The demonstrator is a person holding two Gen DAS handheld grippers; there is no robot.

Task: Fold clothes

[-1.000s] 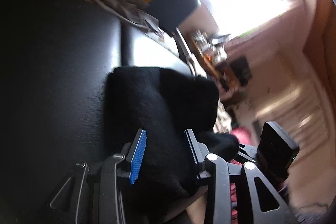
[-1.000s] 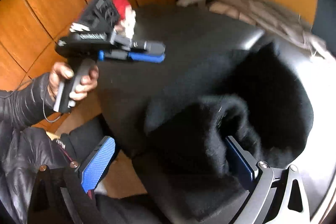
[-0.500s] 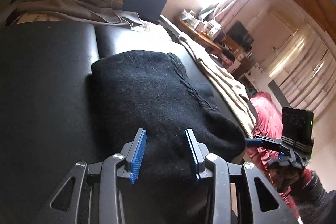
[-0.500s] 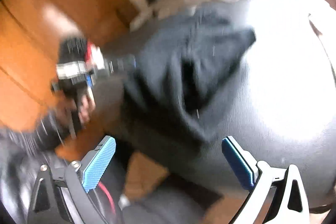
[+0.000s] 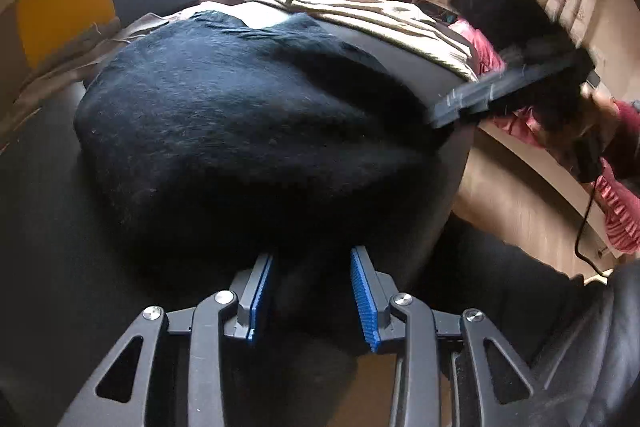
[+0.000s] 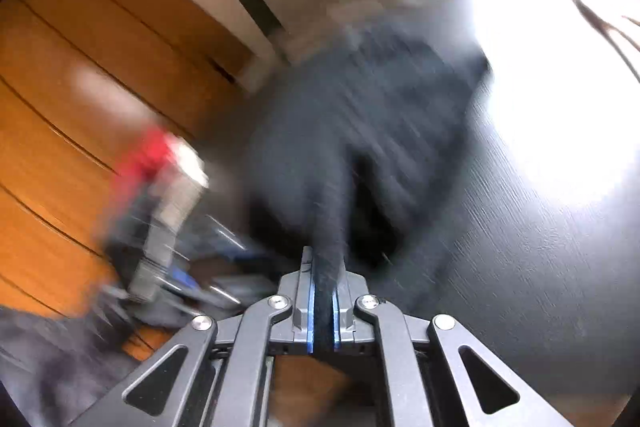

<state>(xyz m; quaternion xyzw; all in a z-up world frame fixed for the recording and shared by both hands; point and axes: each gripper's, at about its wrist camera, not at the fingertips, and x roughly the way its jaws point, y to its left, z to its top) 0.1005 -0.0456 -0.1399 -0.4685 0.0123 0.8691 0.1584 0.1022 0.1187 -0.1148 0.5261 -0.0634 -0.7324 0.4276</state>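
Garment: we see the black knit garment (image 5: 248, 115) lying bunched on the dark surface (image 5: 36, 227), its near part hanging over the surface's near edge toward us.

Right claw: our right claw (image 6: 324, 311) is pressed together on a thin fold of the garment at the near edge; cloth shows between the blue pads (image 6: 310, 311).

Left claw: our left claw (image 5: 312, 303) stands half spread with dark cloth between its fingers; we cannot tell whether the pads actually press on it, since all is black there.

Risk, thin pinch: we judge the right grip shallow, so a quick lift could pull the fold free.

Risk, uneven lift: if only the right side holds, the garment may twist and bunch rather than fold flat.

Risk, slide: much of the weight already hangs off the near edge, so a lost grip could let it slip to the floor.

Risk, blur: the right view is smeared, perhaps by speed; fast motion would make a clean crease harder.
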